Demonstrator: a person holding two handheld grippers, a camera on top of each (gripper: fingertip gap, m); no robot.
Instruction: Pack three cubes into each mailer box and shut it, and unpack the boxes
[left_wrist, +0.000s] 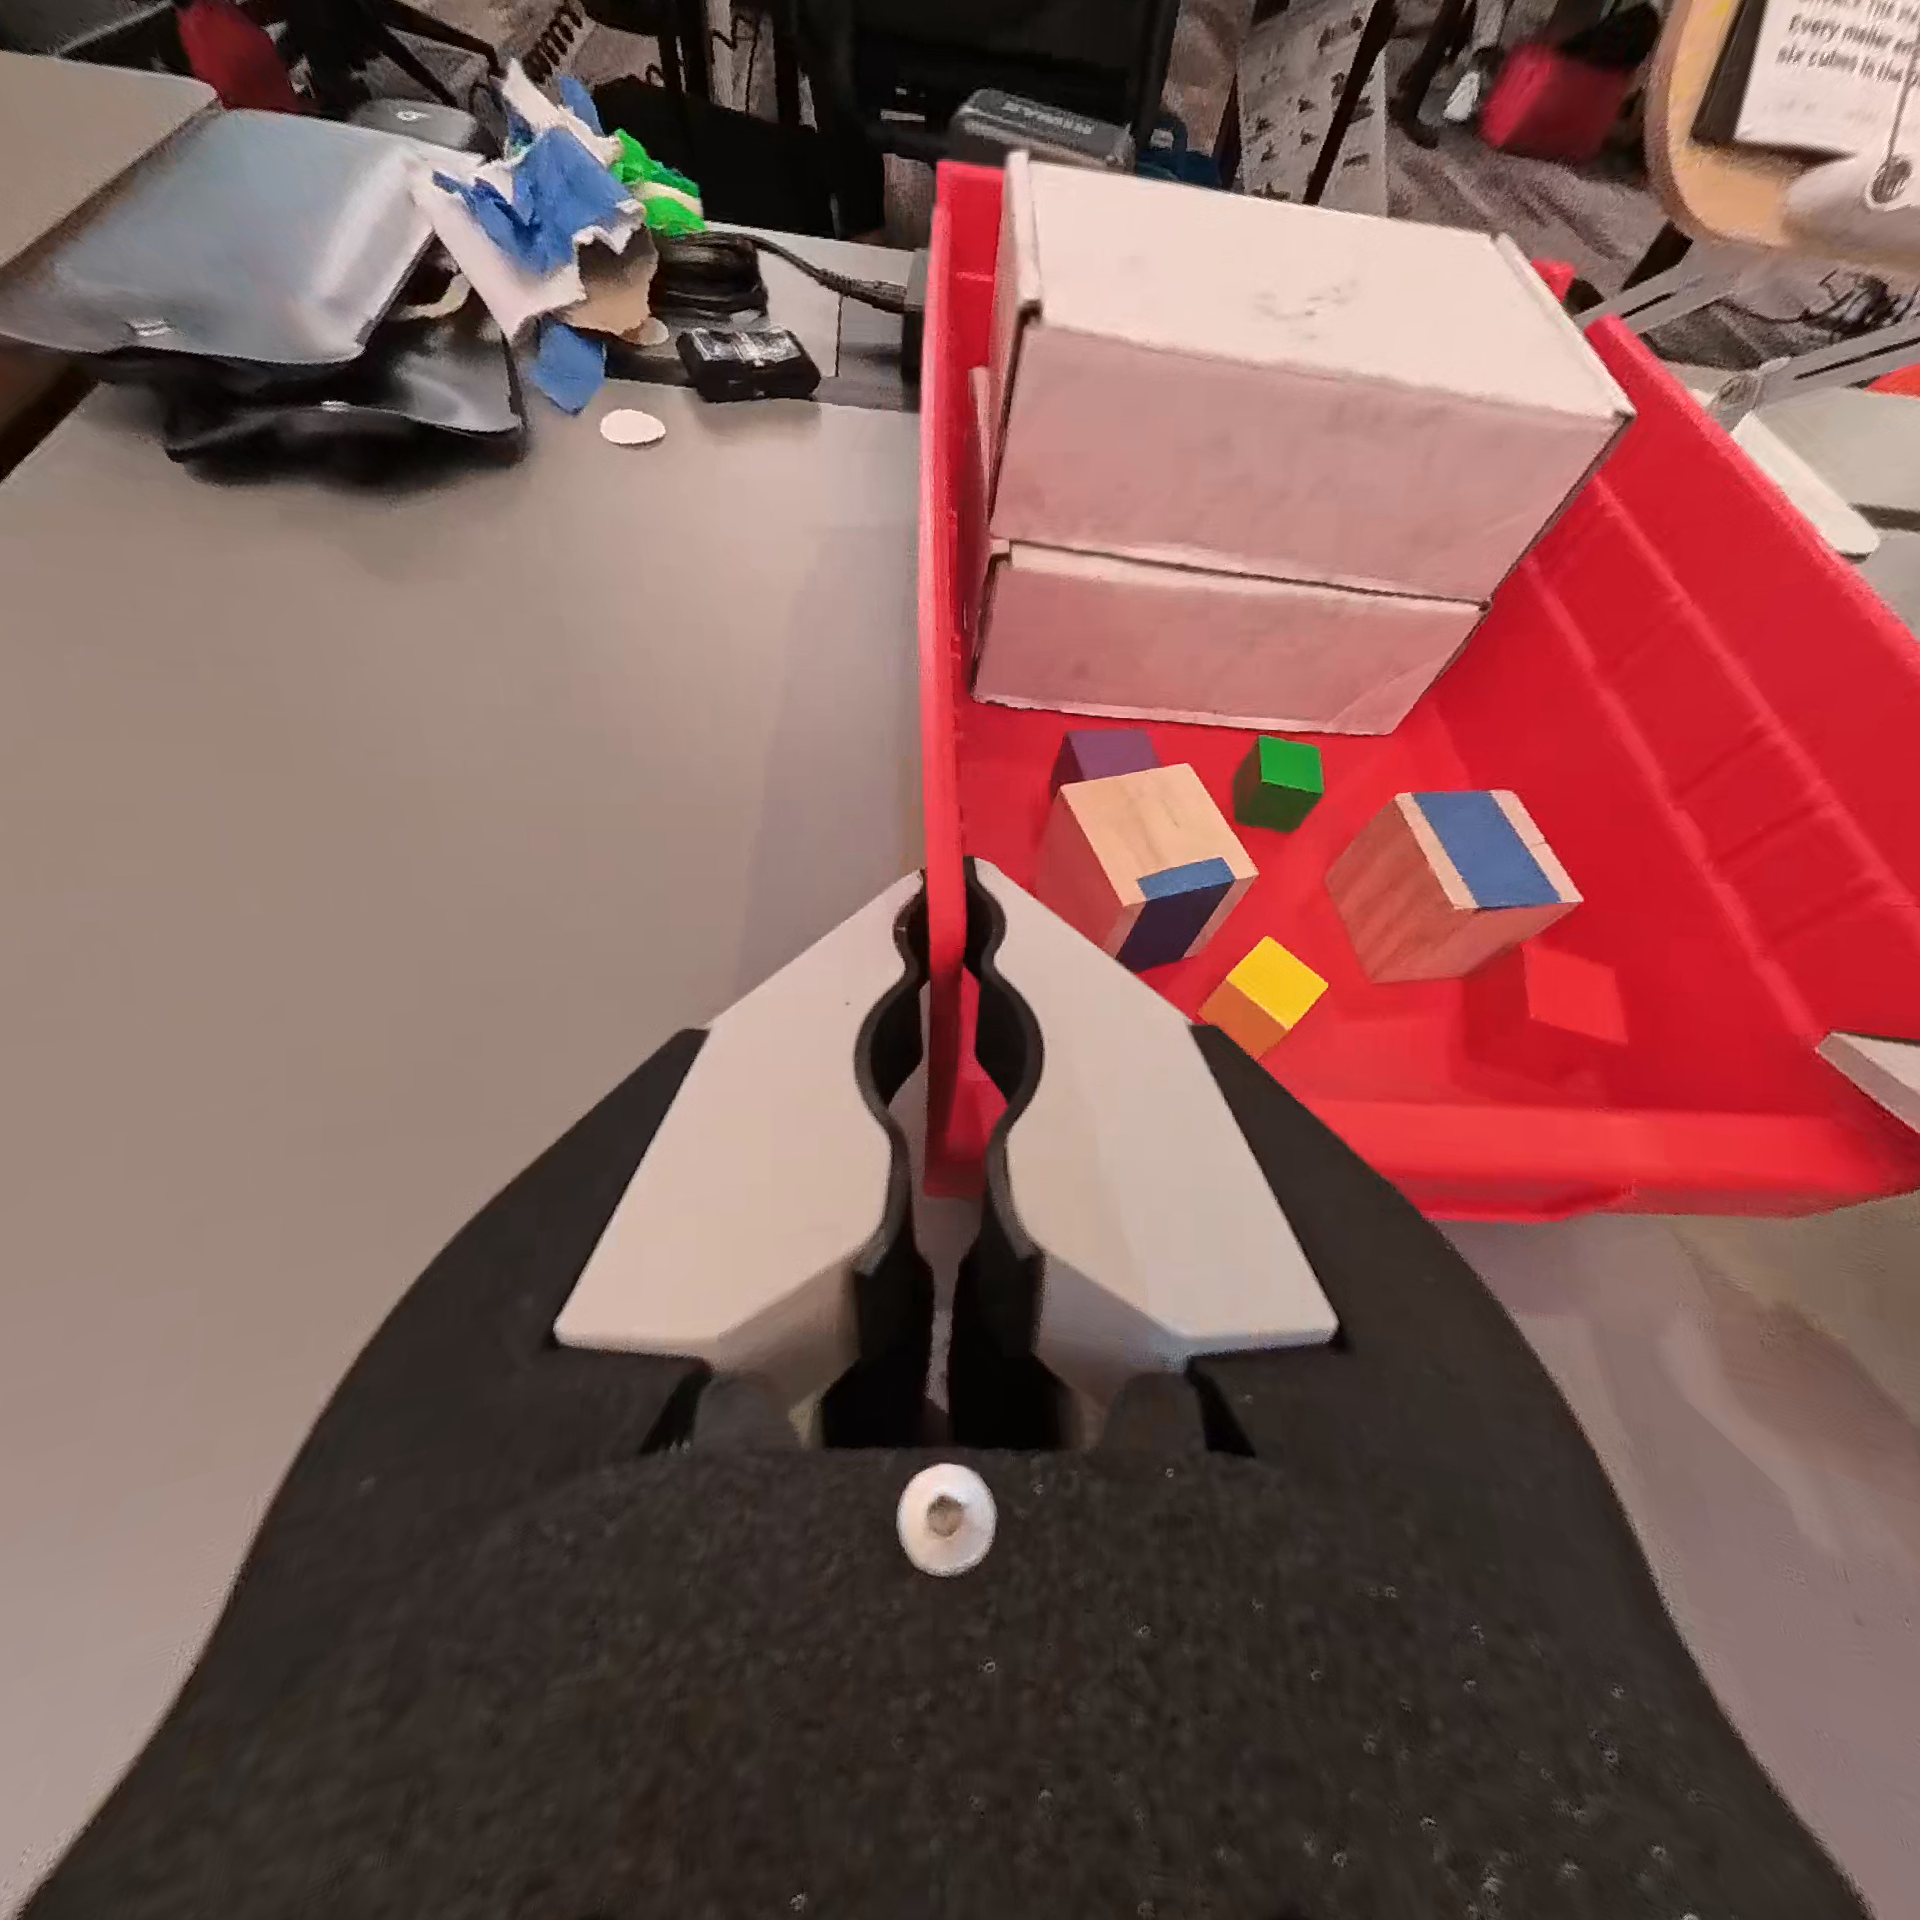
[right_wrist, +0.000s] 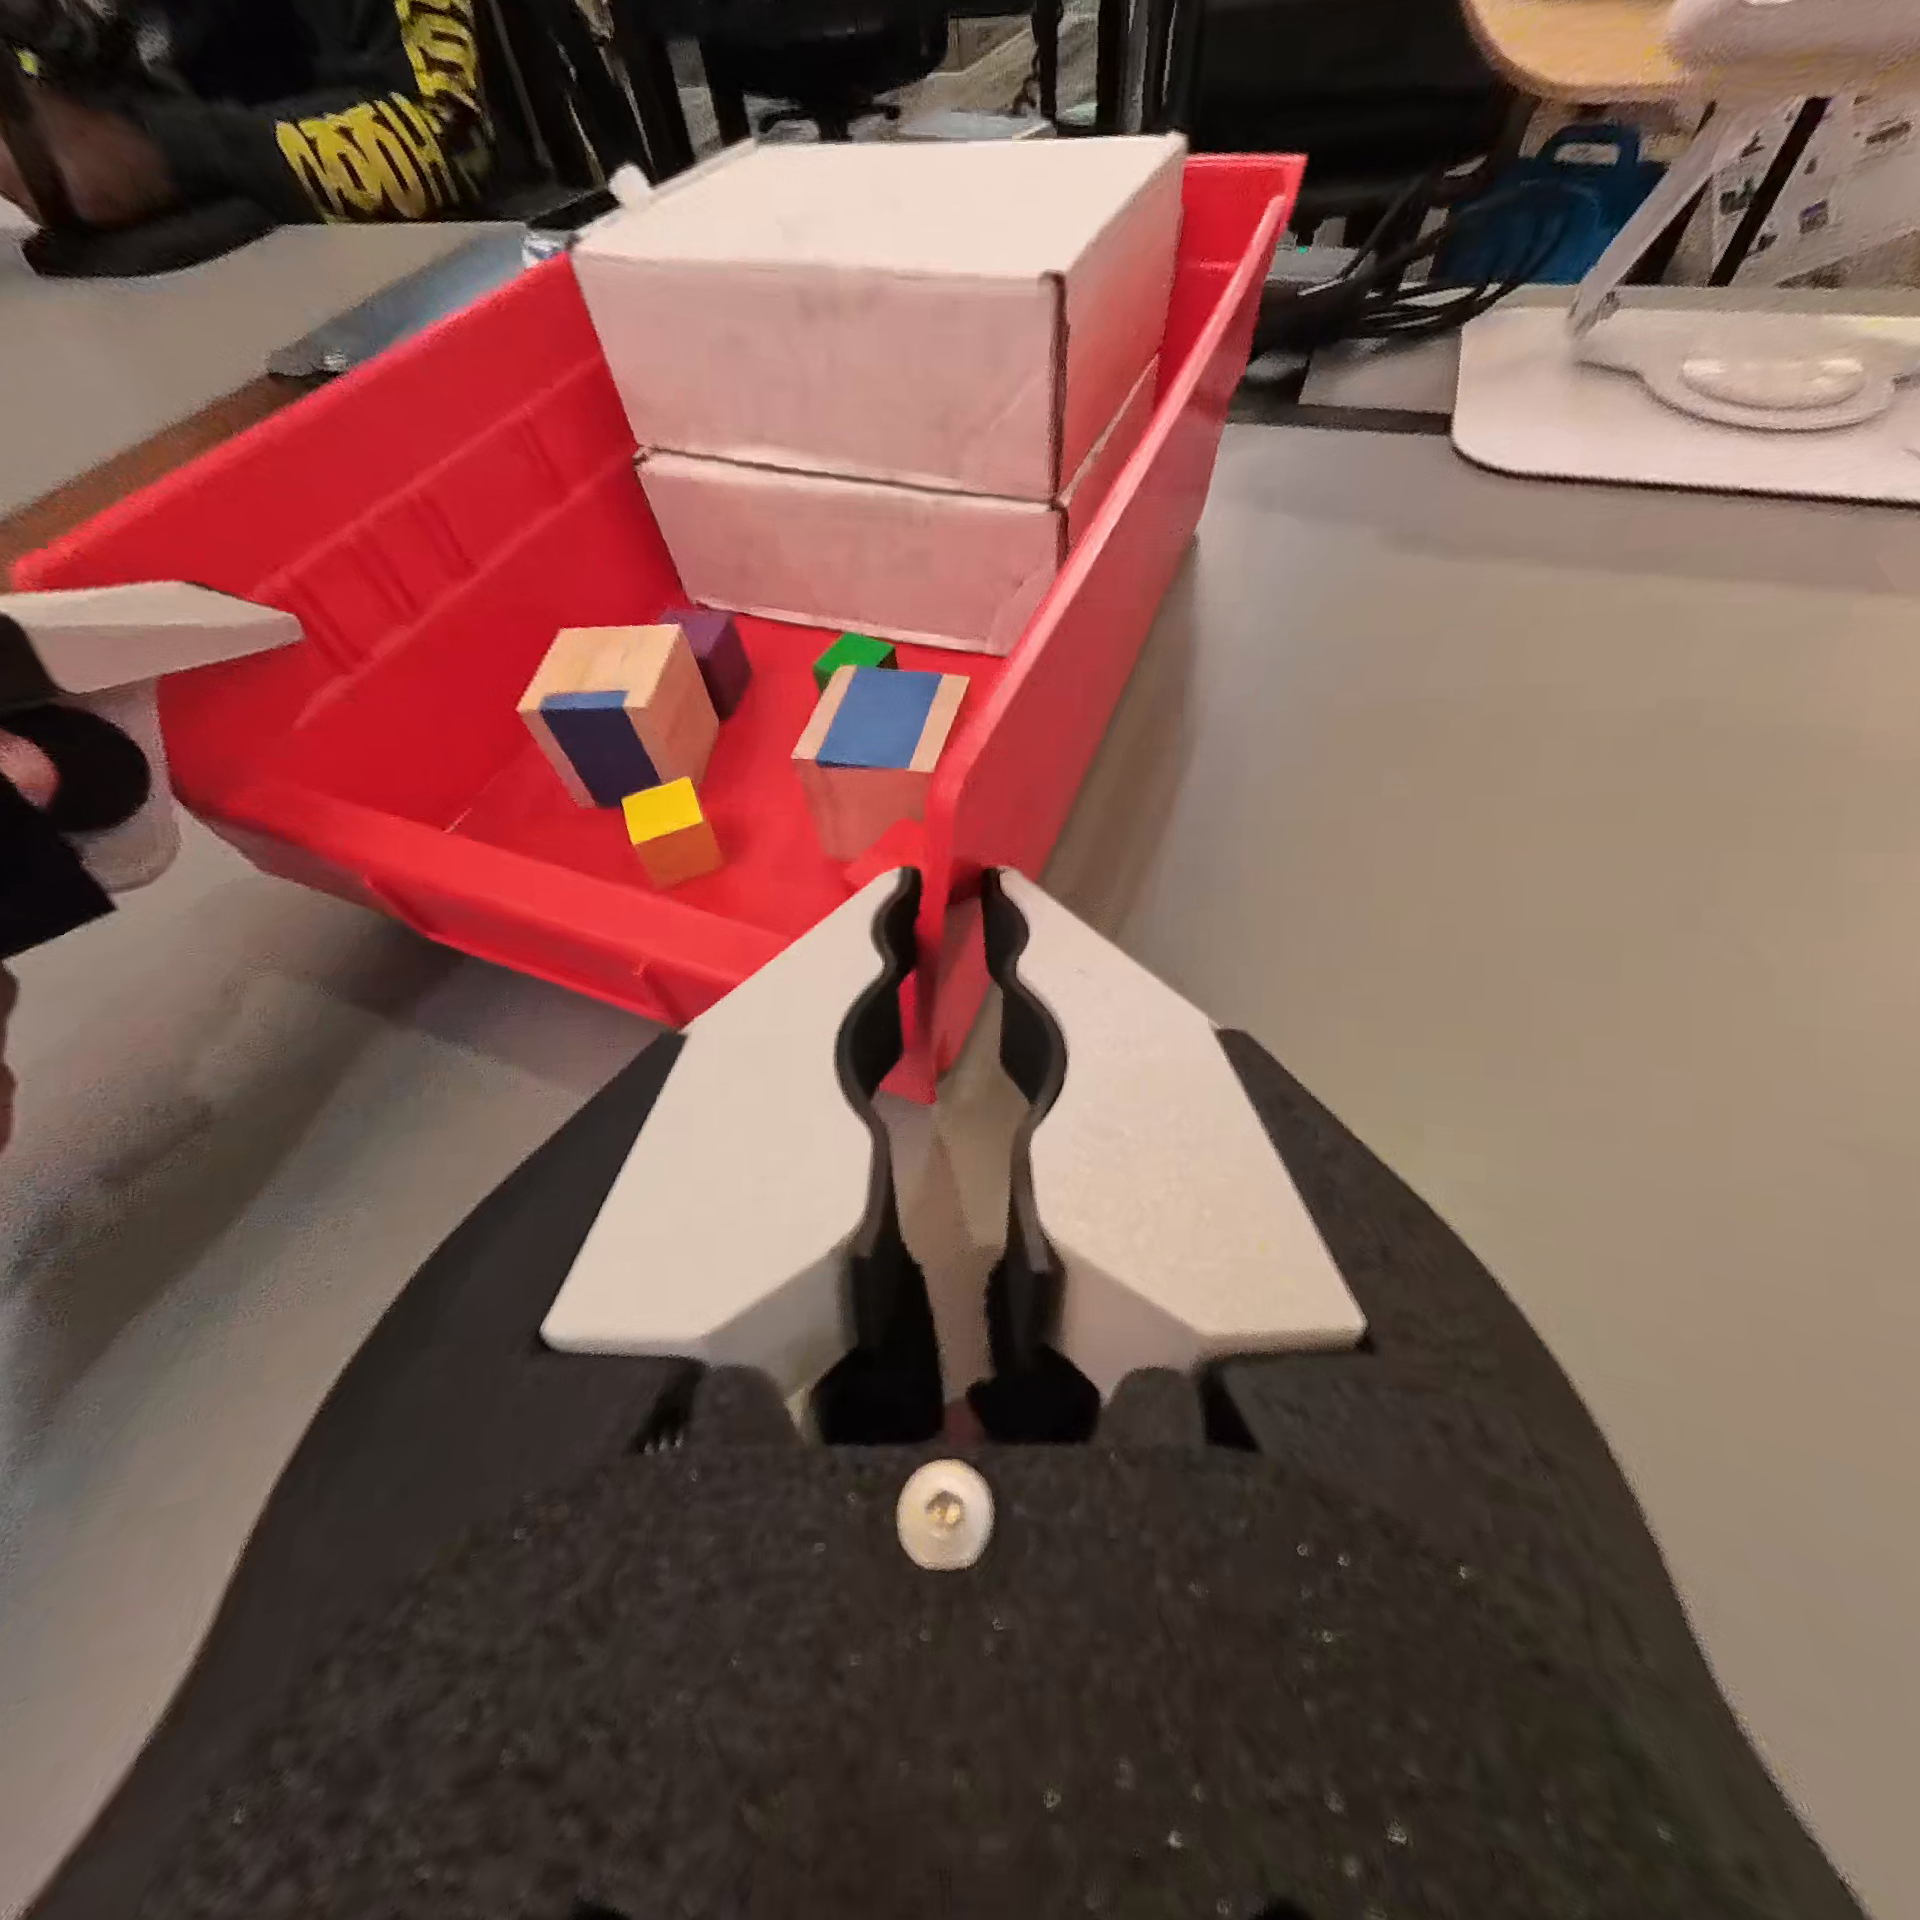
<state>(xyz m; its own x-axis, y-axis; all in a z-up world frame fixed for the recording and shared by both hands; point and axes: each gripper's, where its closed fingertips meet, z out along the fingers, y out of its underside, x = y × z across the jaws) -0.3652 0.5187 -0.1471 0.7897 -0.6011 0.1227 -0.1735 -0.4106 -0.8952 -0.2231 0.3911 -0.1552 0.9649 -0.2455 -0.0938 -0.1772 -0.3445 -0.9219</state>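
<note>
Grey table (left_wrist: 416, 831), both grippers clamping red bin (left_wrist: 1662, 727) walls, white boxes (left_wrist: 1299, 416) stacked.

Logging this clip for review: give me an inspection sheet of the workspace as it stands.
Surface: grey table.
Job's things: red bin holding two stacked, shut white mailer boxes and loose cubes.
Clutter: torn paper and blue tape, grey pouch.
Grippers: left gripper shut on the bin's left wall; right gripper shut on its right wall.
Cables: black cables behind the table.
Surroundings: white stand, a person's sleeve.
</note>
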